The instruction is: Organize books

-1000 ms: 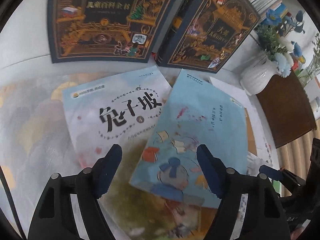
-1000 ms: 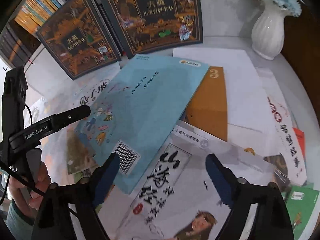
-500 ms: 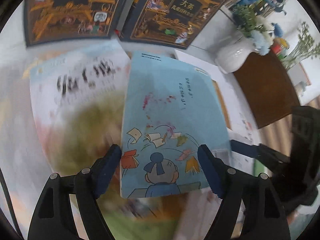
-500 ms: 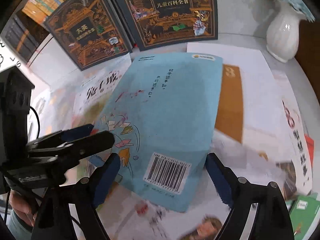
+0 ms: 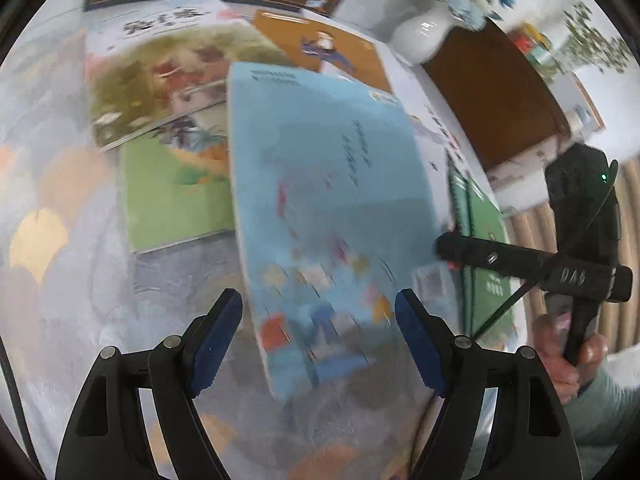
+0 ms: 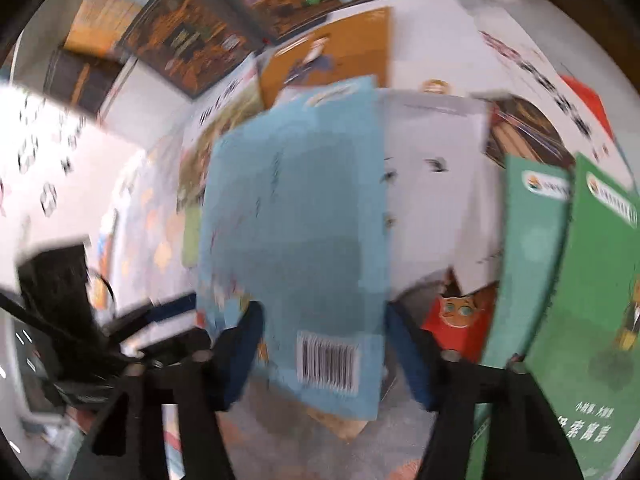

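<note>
Hardly begun. Lots of books lying mixed up and overlapping on the table [image 5: 60, 320], with no neat stack yet and nearly all the sorting left to do. Blue book [image 5: 332, 208] on top of the pile, between the fingers of both tools. Left gripper [image 5: 318, 304] wide, touching nothing. Right gripper [image 6: 324, 320] just been closing round the barcode [image 6: 326, 360] end of the blue book; too blurry to tell if pinched yet. Readable: white Chinese letters "索寓言" on a green book [image 6: 600, 300]. Other writing too smeared.

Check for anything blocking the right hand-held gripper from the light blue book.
Nothing visible does. The light blue book already sits between the fingers of the right hand-held gripper, whose jaws have just been closing; blur hides whether the pads press on it.
</note>
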Demonstrator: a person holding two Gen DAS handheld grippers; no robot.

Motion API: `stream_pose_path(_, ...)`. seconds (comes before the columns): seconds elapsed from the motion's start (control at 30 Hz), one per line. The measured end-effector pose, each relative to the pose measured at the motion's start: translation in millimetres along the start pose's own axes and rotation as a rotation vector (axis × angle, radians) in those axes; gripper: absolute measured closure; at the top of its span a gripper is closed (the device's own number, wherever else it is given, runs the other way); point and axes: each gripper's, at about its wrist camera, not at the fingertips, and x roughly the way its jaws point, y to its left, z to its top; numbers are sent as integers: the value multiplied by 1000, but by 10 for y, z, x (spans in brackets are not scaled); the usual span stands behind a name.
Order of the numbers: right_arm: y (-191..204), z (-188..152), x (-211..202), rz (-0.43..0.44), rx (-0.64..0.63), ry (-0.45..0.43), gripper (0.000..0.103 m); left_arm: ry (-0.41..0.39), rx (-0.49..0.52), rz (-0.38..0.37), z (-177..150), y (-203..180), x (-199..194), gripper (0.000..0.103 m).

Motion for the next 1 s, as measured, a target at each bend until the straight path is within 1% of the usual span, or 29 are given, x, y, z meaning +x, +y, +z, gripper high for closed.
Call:
stream_pose_path(0.03, -51, 31, -12, 6, 23, -11, 49, -11, -12, 3, 23, 14, 8, 27)
stream_pose_path(0.1, -35, 106, -7, 0, 18, -28, 49, -25, -33, -6, 87, 39, 27, 26)
stream_pose_path(0.17, 73, 135, 42, -26, -18, -31, 47, -22, -42, 5, 101, 27, 59, 26)
stream_pose_path(0.23, 201, 107, 90, -83, -73, -33, 47, -26, -33, 30, 68, -16, 77, 26)
stream_pose_path(0.3, 251, 61, 105, -95, -92, -23, 44, -23, -48, 36, -30, -27, 57, 26)
stream_pose_path(0.37, 205, 16, 110, -66, -78, -12, 44, -22, -63, 31, -110, -10, 59, 26)
stream_pose_path(0.43, 138, -32, 94, -20, -49, 5, 43, -33, -68, 43, -179, -11, 54, 26)
stream_pose_path(0.47, 133, -41, 95, 0, -40, 15, 40, -37, -69, 50, -205, -12, 47, 26)
stream_pose_path(0.57, 153, -109, 31, 58, -25, 16, 37, -48, -73, 51, -217, -1, 40, 26)
stream_pose_path(0.67, 198, -158, -132, 165, -12, -11, 36, -60, -94, 25, -224, 74, 7, 26)
stream_pose_path(0.7, 210, -166, -200, 234, -7, -21, 40, -63, -104, 11, -227, 107, -9, 26)
stream_pose_path(0.73, 246, -181, -221, 395, 12, 8, 40, -59, -112, -20, -234, 124, -16, 26)
stream_pose_path(0.77, 307, -192, -222, 505, 30, 27, 40, -40, -124, -83, -237, 138, -2, 26)
stream_pose_path(0.8, 447, -200, -232, 533, 7, 30, 40, -24, -122, -93, -239, 129, 15, 27)
stream_pose_path(0.87, 793, -210, -225, 381, -116, 30, 40, -30, -82, -51, -249, 89, -5, 26)
stream_pose_path(0.9, 900, -217, -211, 298, -157, 28, 40, -36, -87, -35, -263, 109, -36, 27)
stream_pose_path(0.93, 920, -218, -196, 234, -168, 28, 40, -39, -105, -37, -273, 142, -67, 27)
stream_pose_path(1.0, 762, -214, -198, 142, -145, 13, 40, -63, -128, -49, -338, 231, -201, 27)
